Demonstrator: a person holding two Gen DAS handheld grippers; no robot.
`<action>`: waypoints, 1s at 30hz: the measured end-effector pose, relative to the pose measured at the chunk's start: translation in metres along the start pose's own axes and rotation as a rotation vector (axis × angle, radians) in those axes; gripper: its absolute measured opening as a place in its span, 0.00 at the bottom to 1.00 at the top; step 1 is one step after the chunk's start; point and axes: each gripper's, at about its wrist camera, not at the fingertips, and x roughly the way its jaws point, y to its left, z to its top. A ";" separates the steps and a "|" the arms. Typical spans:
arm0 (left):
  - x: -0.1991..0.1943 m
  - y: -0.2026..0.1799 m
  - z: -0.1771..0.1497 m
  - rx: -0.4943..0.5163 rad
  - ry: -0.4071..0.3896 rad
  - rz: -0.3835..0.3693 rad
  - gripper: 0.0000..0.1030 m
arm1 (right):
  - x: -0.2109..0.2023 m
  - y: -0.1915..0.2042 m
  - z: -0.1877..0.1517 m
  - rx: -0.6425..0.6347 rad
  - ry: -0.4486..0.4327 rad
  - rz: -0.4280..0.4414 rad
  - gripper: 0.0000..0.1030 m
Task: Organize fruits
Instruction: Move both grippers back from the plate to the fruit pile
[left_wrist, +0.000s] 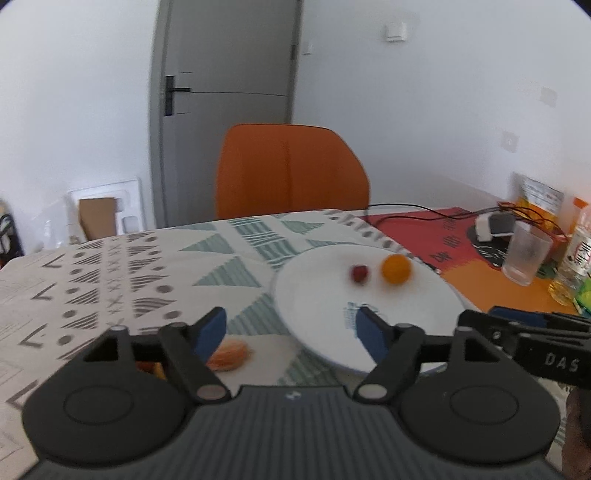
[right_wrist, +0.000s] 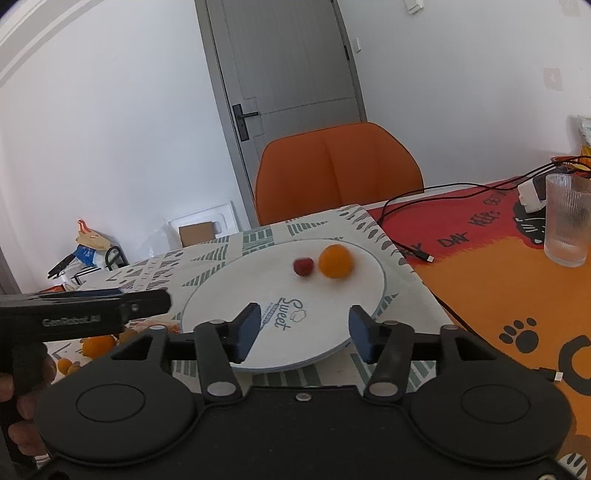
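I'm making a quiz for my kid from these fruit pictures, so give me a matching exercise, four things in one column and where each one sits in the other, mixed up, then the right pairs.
Things
1. orange
2. peeled orange
3. ribbed glass
4. chair

Places
A. on the tablecloth, left of the plate
B. behind the table's far edge
C. on the plate, beside the small red fruit
D. on the orange mat, right of the plate

Pairs: 1-C, 2-A, 3-D, 4-B

Small red fruit (right_wrist: 303, 266) blurred; oil bottle (left_wrist: 576, 251) cut off.
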 end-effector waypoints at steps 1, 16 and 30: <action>-0.002 0.004 -0.001 -0.006 -0.001 0.011 0.77 | 0.000 0.002 0.000 -0.003 -0.002 0.000 0.56; -0.047 0.054 -0.015 -0.072 -0.029 0.121 0.90 | -0.009 0.034 -0.001 -0.026 -0.026 0.020 1.00; -0.081 0.090 -0.025 -0.108 -0.054 0.172 0.94 | -0.011 0.074 -0.003 -0.073 -0.021 0.110 1.00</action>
